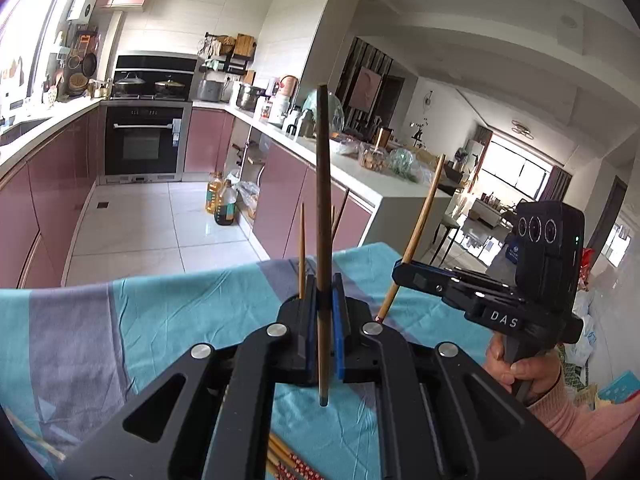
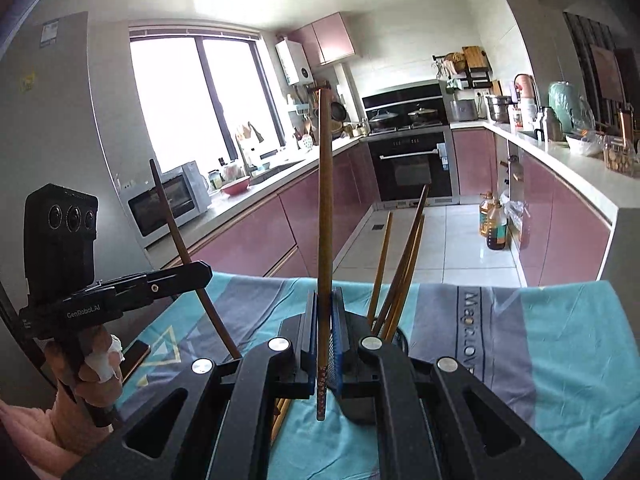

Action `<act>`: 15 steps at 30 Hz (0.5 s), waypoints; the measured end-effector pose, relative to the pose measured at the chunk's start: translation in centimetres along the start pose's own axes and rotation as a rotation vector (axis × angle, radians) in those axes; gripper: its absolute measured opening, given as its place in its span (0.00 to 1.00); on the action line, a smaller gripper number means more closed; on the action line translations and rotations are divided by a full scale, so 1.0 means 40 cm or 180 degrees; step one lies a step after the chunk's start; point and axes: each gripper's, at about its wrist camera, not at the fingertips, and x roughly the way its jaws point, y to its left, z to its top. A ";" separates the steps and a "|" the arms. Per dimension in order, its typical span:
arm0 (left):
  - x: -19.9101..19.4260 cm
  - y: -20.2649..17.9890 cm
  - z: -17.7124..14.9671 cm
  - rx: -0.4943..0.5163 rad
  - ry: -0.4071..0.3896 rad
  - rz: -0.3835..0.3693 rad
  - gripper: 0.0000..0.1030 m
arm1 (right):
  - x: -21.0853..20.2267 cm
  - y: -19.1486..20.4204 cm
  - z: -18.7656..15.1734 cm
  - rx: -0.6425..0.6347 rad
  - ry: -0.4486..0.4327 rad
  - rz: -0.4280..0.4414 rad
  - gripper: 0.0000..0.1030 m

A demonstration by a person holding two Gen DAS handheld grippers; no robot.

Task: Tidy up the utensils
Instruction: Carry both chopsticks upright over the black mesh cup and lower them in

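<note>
Right wrist only: upright chopsticks (image 2: pixel 396 276) behind right tool (image 2: pixel 323 320).

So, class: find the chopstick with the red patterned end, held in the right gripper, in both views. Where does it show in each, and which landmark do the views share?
Left wrist view: the chopstick with the red patterned end leans at centre-right, clamped in the right gripper.
Right wrist view: it stands upright at centre, between the closed jaws.
Shared landmark: the black built-in oven.
</note>
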 end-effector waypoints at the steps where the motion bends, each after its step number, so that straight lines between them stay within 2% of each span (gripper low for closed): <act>1: 0.003 -0.004 0.013 0.0007 -0.0028 -0.0015 0.07 | 0.000 -0.003 0.007 -0.0007 -0.0025 -0.0013 0.06; 10: 0.035 -0.038 0.077 0.0090 -0.0123 0.0002 0.07 | 0.019 -0.023 0.052 -0.0040 -0.0132 -0.0063 0.06; 15: 0.075 -0.039 0.090 0.0103 -0.0086 0.0111 0.07 | 0.049 -0.021 0.045 -0.0054 -0.0088 -0.0137 0.06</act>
